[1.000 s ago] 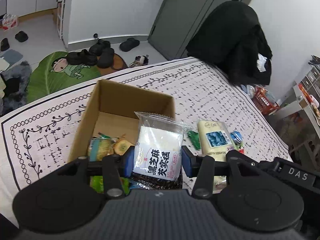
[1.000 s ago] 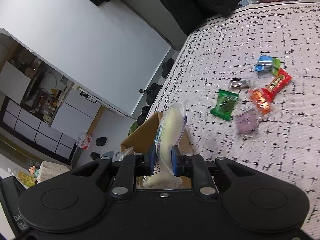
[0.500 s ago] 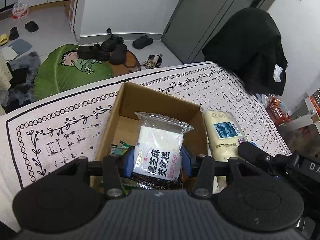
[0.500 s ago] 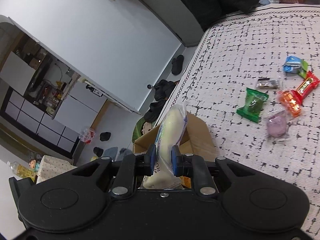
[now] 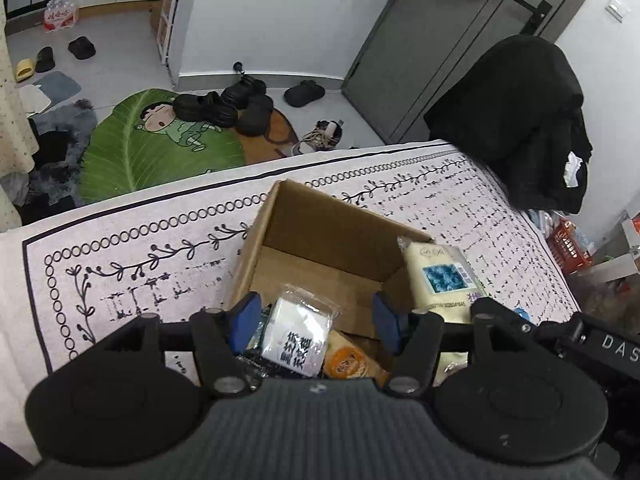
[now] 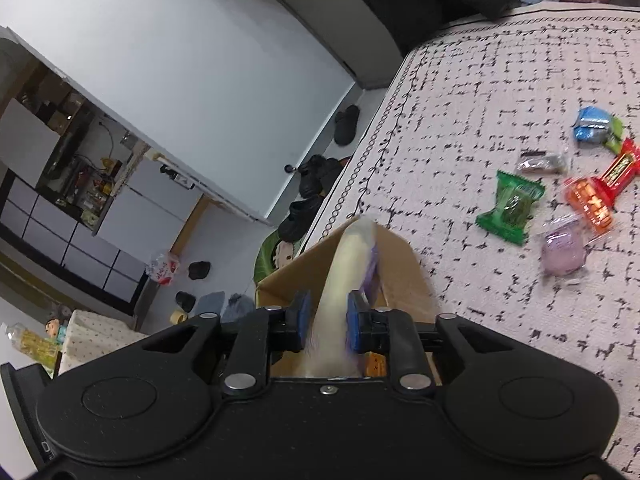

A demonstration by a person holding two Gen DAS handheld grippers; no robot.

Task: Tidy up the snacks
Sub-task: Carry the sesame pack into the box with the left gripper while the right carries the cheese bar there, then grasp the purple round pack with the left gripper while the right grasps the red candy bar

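An open cardboard box (image 5: 320, 236) sits on the patterned cloth. My left gripper (image 5: 314, 318) is open above the box. A white sesame snack packet (image 5: 298, 338) lies loose inside the box below it, beside an orange packet (image 5: 350, 360). My right gripper (image 6: 324, 320) is shut on a pale cream snack packet (image 6: 344, 276) and holds it over the box's right edge (image 6: 396, 276); the same packet shows in the left wrist view (image 5: 438, 276).
Several small snacks lie on the cloth to the right: a green one (image 6: 512, 206), a purple one (image 6: 562, 254), an orange one (image 6: 590, 202), a red one (image 6: 618, 172) and a blue one (image 6: 592, 124). Shoes (image 5: 224, 106) lie on the floor beyond the table edge.
My left gripper has opened and the white sesame packet has dropped into the box. My right gripper has brought the cream packet over the box's edge.
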